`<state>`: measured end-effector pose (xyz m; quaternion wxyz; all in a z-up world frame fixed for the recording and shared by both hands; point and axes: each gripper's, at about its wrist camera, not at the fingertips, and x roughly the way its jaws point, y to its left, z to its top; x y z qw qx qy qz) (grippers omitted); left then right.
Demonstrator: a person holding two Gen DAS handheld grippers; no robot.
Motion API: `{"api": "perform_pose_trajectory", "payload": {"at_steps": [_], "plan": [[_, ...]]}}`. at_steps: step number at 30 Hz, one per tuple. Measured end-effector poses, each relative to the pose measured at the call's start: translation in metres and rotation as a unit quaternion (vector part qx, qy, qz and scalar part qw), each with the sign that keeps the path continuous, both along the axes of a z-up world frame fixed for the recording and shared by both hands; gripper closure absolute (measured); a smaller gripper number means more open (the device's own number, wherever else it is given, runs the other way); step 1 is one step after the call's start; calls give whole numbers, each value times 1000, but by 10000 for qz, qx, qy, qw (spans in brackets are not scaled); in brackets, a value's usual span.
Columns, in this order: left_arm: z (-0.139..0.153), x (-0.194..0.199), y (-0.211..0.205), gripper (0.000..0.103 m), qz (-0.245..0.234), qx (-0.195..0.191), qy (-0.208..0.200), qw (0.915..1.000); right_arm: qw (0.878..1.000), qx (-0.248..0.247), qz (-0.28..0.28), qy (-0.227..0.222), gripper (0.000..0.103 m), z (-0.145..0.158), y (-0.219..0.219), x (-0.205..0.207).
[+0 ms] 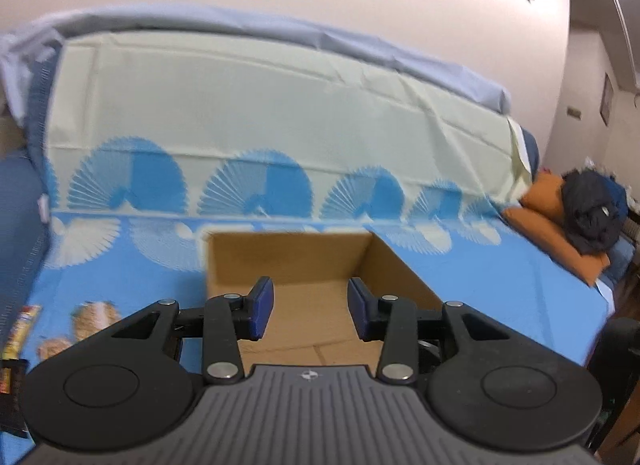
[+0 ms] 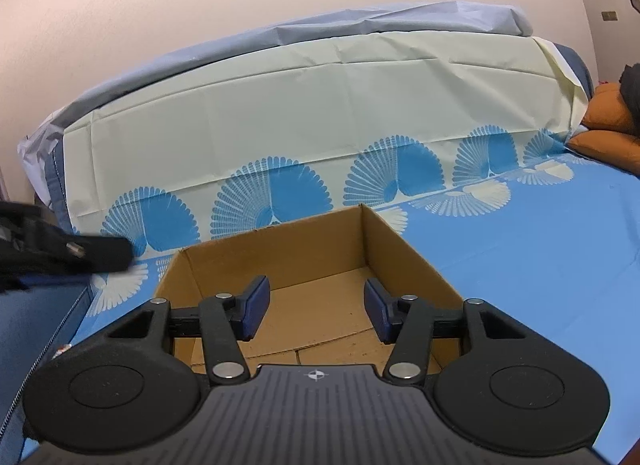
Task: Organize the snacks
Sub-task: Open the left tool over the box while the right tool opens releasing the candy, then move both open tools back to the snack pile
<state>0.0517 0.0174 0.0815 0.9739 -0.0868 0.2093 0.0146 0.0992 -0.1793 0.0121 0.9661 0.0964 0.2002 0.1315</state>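
Left wrist view shows the left gripper [image 1: 311,309] parted with nothing between its pads, like the right gripper [image 2: 317,315], both above the cardboard box [image 1: 304,261], while snack packets [image 1: 94,315] lie left, so reaching blindly risks missing them.

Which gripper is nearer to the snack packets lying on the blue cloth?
Left. The left gripper, open and empty, hangs over the cardboard box, with the snack packets just to its left. The right gripper, open, hangs over the same box; its view shows no packets.
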Motion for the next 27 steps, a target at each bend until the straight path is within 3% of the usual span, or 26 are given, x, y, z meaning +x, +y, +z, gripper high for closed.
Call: {"api": "perform_pose_trajectory", "payload": {"at_steps": [7, 8, 11, 14, 15, 17, 18, 20, 23, 27], "plan": [[-14, -53, 93, 58, 598, -448, 161, 9971, 9995, -270, 144, -115, 49, -5, 15, -12], [-20, -60, 107, 62, 667, -482, 215, 9964, 9993, -304, 182, -145, 49, -6, 17, -15], [-49, -82, 144, 86, 816, -226, 420, 9955, 9982, -409, 335, -271, 49, -7, 27, -26], [-85, -104, 178, 95, 1047, -246, 754, 9913, 9964, -463, 583, -409, 56, -7, 37, -40], [-98, -113, 188, 95, 1125, -342, 844, 9895, 9955, -470, 695, -444, 64, -7, 41, -45], [-129, -127, 204, 96, 1329, -559, 1187, 9824, 9934, -472, 918, -509, 71, -7, 49, -55], [-133, -127, 213, 96, 1393, -848, 1319, 9777, 9922, -475, 1013, -552, 72, -7, 54, -60], [-129, -131, 218, 95, 1327, -916, 1073, 9811, 9892, -471, 1238, -626, 72, -6, 64, -70], [-132, -126, 214, 95, 1152, -807, 1245, 9822, 9837, -494, 1583, -702, 72, -4, 82, -82], [-130, -131, 213, 95, 1022, -830, 1134, 9848, 9763, -560, 1973, -694, 72, -3, 114, -95]]}}
